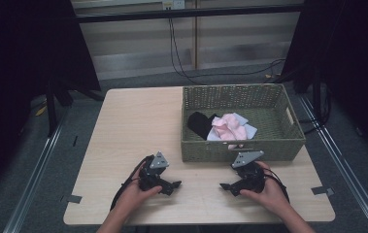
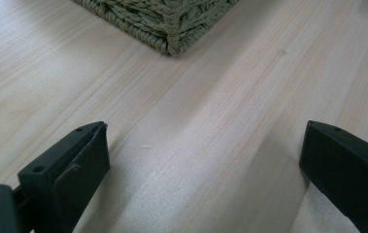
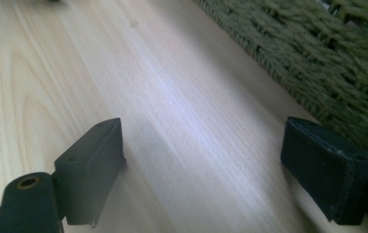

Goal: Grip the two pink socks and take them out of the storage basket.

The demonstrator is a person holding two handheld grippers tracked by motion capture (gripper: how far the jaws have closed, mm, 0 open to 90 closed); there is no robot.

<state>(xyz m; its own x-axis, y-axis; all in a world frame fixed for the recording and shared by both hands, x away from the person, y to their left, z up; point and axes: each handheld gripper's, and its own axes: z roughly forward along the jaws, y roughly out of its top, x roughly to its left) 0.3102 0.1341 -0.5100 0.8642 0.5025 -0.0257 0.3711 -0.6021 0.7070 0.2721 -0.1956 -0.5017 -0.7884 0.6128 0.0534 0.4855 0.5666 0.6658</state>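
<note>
High view: basket (image 1: 288, 145) seemingly just beyond right tool (image 1: 226, 187)

You have one table (image 1: 138, 131) in front of you, and on it stands one woven basket (image 1: 242, 145). Inside the basket you can count three cloth pieces: one black cloth (image 1: 200, 123), one pink cloth (image 1: 227, 127) and one light blue cloth (image 1: 248, 130). You hold two grippers, the left gripper (image 1: 172, 187) and the right gripper (image 1: 227, 187).
</note>
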